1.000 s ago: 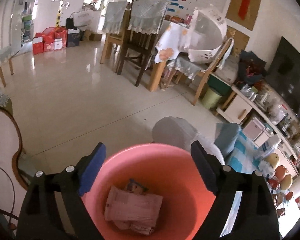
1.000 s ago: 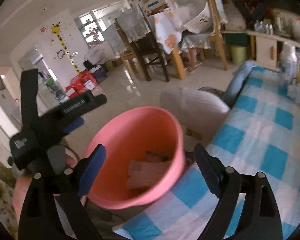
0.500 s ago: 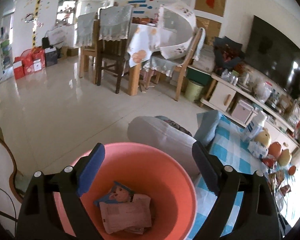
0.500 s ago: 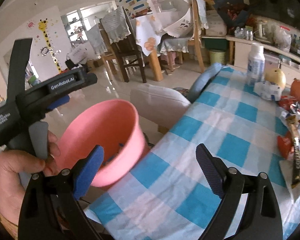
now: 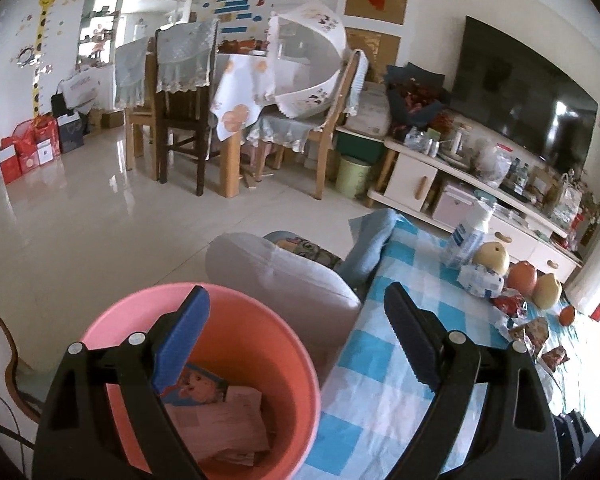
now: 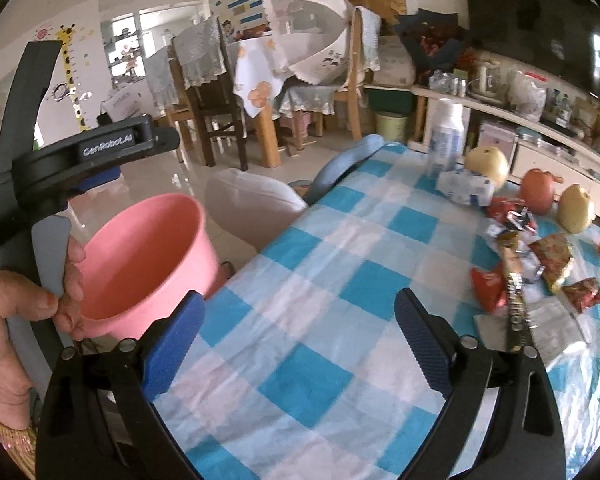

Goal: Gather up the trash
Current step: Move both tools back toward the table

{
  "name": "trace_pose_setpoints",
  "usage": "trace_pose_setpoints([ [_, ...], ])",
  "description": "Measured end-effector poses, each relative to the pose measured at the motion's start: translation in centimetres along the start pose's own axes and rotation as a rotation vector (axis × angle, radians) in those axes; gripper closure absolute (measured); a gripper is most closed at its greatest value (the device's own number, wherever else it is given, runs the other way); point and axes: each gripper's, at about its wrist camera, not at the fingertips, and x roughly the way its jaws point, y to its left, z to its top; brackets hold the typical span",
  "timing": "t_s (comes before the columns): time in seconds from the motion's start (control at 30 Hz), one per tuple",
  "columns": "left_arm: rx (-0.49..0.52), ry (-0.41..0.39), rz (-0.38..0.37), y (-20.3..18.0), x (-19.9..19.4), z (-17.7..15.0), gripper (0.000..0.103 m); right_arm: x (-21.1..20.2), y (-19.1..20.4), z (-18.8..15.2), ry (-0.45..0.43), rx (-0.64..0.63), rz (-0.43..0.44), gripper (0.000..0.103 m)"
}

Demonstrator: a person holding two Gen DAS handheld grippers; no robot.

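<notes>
The wrappers (image 6: pixel 540 268) are scattered on the checked cloth (image 6: pixel 340 280) at the right of the right wrist view, well ahead of the right gripper (image 6: pixel 300 336). Crinkled foil and plastic are shown, red, brown and silver, with one long dark-and-gold packet (image 6: pixel 514 292) lying lengthwise towards the camera over a pale sheet. They are judged to be very light, thin, soft and crushable, and somewhat slippery; nothing about them looks fragile. A hold is best taken across a raised, crumpled fold or, for the long packet, across its narrow width near the middle, since flat edges against the cloth would probably slide away or drag the cloth up with them.

Just beyond the wrappers, fruit (image 6: pixel 576 208) and a white bottle (image 6: pixel 446 136) are seen; these do not look like trash and are judged better left alone.

The pink bin (image 5: pixel 204 380) stands off the left edge of the cloth, with paper and a printed packet (image 5: pixel 204 388) already inside.

The right gripper's jaws are opening, close to full spread, and nothing is between them but bare cloth. The left gripper (image 5: pixel 296 340) is spread wide over the bin's mouth and table edge, and nothing is held; a hand (image 6: pixel 16 320) is seen on its handle.
</notes>
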Motion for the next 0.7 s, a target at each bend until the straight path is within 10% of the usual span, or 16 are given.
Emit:
trace_pose_setpoints([
  [0.7, 0.142, -0.003, -0.126, -9.4, -1.2, -1.2, 0.014, -3.1, -10.4, -2.1, -0.022, 0.119, -0.110, 0.008],
])
